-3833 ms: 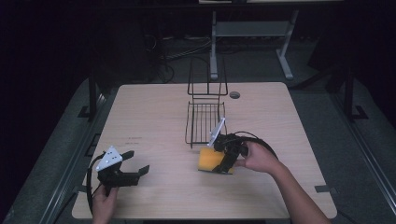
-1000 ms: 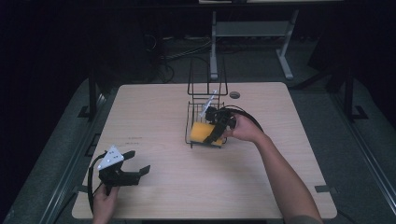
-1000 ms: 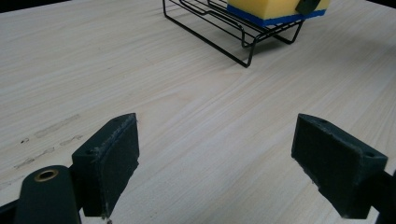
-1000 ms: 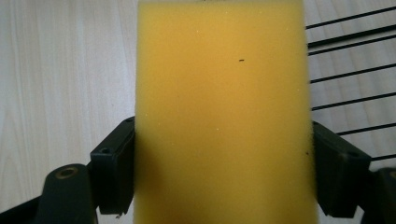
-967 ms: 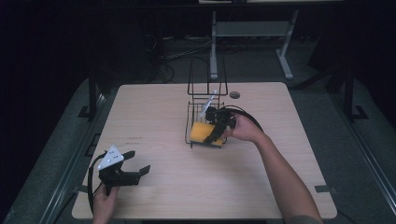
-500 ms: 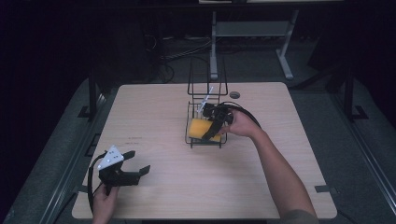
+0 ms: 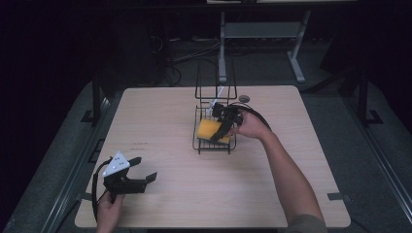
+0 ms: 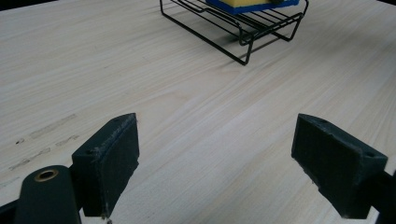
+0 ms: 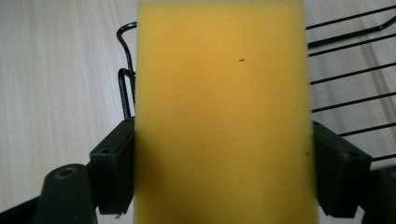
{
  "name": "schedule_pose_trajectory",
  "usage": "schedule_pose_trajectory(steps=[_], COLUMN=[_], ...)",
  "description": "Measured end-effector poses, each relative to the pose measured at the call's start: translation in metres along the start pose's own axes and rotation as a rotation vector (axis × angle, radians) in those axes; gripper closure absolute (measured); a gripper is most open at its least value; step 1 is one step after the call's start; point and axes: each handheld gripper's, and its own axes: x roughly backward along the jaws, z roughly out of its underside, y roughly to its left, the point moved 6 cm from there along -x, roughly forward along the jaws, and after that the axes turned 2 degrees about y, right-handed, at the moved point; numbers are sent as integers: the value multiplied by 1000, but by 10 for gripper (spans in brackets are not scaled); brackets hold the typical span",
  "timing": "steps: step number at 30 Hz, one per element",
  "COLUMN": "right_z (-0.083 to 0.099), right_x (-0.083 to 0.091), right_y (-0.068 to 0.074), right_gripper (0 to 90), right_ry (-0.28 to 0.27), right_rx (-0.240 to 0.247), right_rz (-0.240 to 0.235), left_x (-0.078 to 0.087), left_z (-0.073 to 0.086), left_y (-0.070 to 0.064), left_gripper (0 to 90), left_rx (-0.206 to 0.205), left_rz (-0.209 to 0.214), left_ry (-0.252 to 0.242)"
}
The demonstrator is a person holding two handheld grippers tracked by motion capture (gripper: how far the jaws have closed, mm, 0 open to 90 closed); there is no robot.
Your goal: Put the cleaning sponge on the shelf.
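Your right gripper (image 7: 221,127) clamped the sponge (image 7: 210,130) between both jaws, yellow face up, and held it over the floor of the wire rack (image 7: 214,145) at mid-table. In the left gripper view the sponge (image 8: 252,4) showed a blue underside sitting low on the rack's wires (image 8: 233,28). Your left gripper (image 7: 138,177) rested near the table's (image 7: 194,194) front left edge, jaws wide apart around nothing.
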Motion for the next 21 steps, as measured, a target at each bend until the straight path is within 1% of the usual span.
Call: schedule_pose_trajectory(steps=[10, 21], right_z=[2, 1], right_x=[-6, -13], right_y=[-5, -5], right_gripper=[212, 208], right_ry=[7, 15], right_rx=[-5, -9], right_rz=[9, 12], left_x=[0, 0], left_z=[0, 0], left_y=[0, 0], left_gripper=[145, 145], left_rx=[4, 4], left_rz=[2, 0], left_ry=[1, 1])
